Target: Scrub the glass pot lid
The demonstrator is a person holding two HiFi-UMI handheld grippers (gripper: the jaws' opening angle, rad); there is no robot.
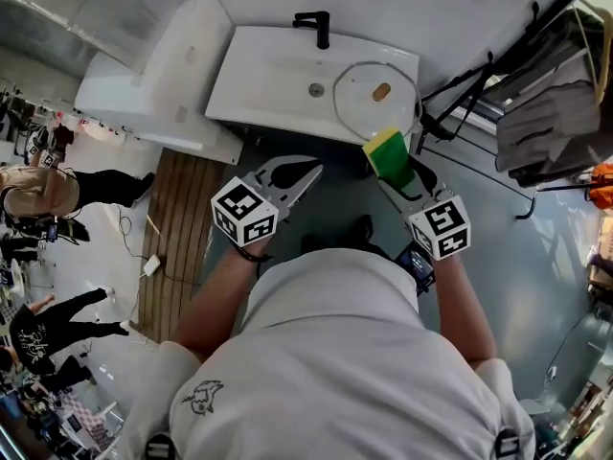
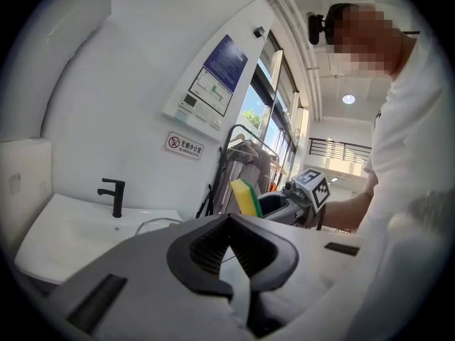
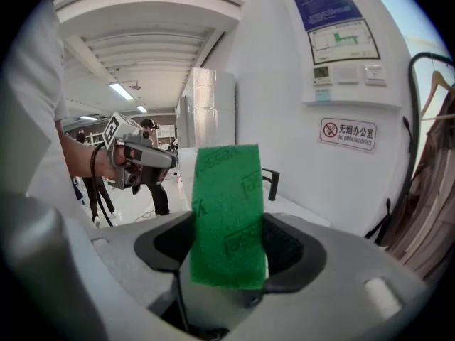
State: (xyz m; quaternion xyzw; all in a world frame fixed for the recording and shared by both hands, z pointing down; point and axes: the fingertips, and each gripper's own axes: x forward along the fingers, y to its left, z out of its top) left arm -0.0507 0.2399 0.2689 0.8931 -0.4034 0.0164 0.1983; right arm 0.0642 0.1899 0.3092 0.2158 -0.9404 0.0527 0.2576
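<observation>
The glass pot lid (image 1: 362,94), with its small wooden knob, lies flat in the right half of the white sink (image 1: 268,75); its rim (image 2: 158,224) also shows in the left gripper view. My right gripper (image 1: 395,175) is shut on a yellow and green sponge (image 1: 387,151), held in the air just in front of the sink below the lid. The sponge's green face (image 3: 227,215) fills the gap between the jaws of the right gripper (image 3: 227,254). My left gripper (image 1: 312,170) hangs shut and empty in front of the sink's middle, its tips (image 2: 229,219) together.
A black faucet (image 1: 313,27) stands at the sink's back edge. A white block-shaped unit (image 1: 153,65) adjoins the sink on the left, wooden floorboards (image 1: 182,209) below it. A black rack with hanging clothes (image 1: 546,113) stands to the right. People (image 1: 38,190) stand far left.
</observation>
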